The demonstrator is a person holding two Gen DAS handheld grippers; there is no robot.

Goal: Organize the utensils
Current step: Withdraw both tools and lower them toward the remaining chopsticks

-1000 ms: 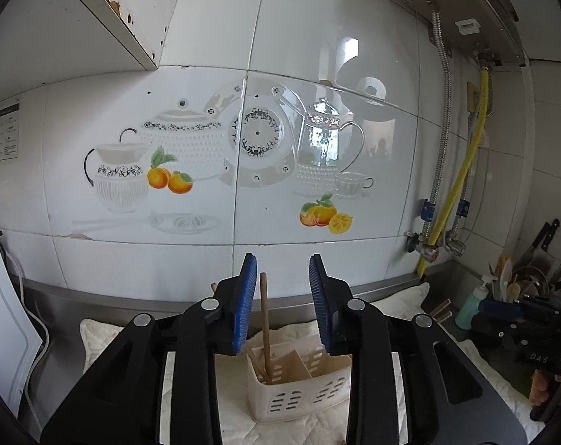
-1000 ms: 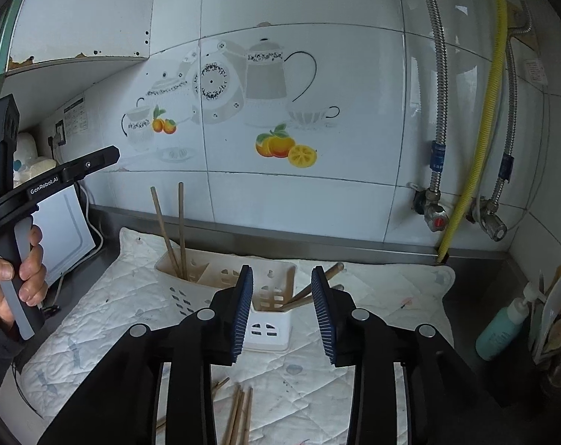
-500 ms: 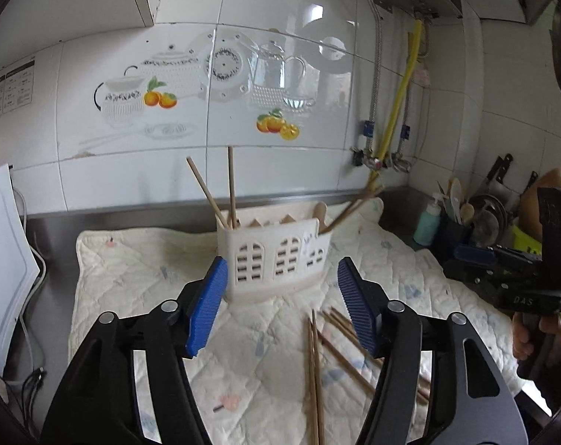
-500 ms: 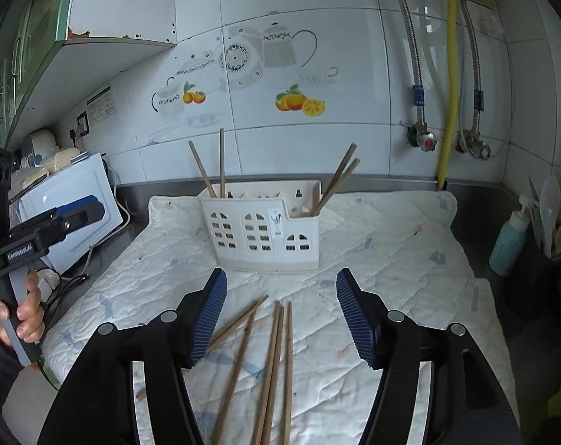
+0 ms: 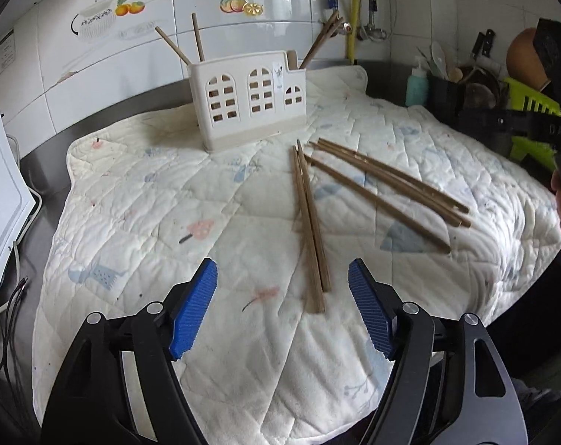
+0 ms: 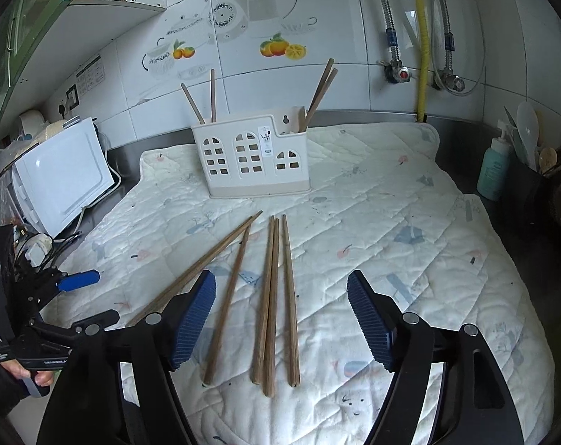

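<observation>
A white plastic utensil holder (image 5: 249, 102) (image 6: 252, 159) stands at the back of a quilted mat (image 5: 139, 200) (image 6: 391, 222). Two wooden chopsticks stand in its left compartment (image 6: 202, 98) and two lean out of its right one (image 6: 319, 91). Several loose chopsticks (image 5: 310, 218) (image 6: 273, 296) lie on the mat in front of it. My left gripper (image 5: 282, 307) is open and empty, above the near ends of one pair. My right gripper (image 6: 280, 319) is open and empty, above the near ends of the loose chopsticks.
A white appliance (image 6: 63, 176) with cables stands left of the mat. A teal bottle (image 6: 494, 170), a utensil pot (image 6: 529, 155) and a green rack (image 5: 532, 118) are on the right. The tiled wall with pipes (image 6: 423, 37) is behind.
Both grippers have pulled back from the holder, tilted down toward the mat and opened wider. The loose chopsticks have come into view below them.
</observation>
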